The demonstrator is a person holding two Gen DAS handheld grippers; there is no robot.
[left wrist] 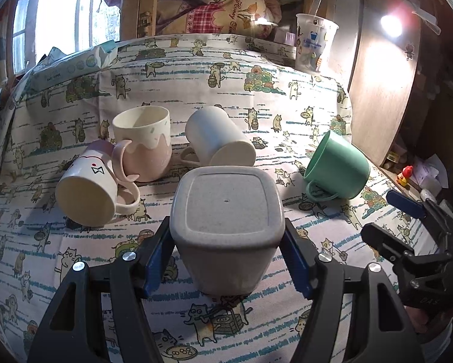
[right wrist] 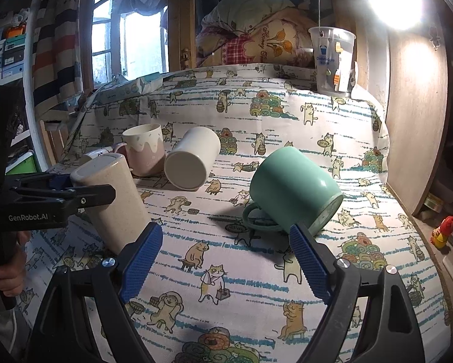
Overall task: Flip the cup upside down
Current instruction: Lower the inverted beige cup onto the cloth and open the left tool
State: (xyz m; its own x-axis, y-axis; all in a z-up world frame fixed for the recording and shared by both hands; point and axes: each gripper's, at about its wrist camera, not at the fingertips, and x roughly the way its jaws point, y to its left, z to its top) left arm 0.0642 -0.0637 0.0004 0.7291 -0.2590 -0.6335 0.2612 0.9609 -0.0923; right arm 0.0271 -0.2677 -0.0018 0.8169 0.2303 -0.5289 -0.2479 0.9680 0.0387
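My left gripper (left wrist: 228, 236) is shut on a beige speckled square cup (left wrist: 226, 220) that stands upside down, base up, its rim on the cat-print tablecloth (left wrist: 256, 311). The right wrist view shows the same cup (right wrist: 117, 205) with the left gripper (right wrist: 66, 186) clamped near its base. My right gripper (right wrist: 226, 242) is open and empty above the cloth, just in front of a green mug (right wrist: 293, 187) that lies on its side, handle down. The green mug also shows in the left wrist view (left wrist: 336, 166).
A white cup (left wrist: 223, 142) lies on its side. A pink-and-cream mug (left wrist: 144, 142) stands upright. A white mug with a face print (left wrist: 87, 190) lies tipped over. A clear plastic cup with a straw (left wrist: 314, 42) stands at the back right. A wooden panel (left wrist: 383, 75) borders the right.
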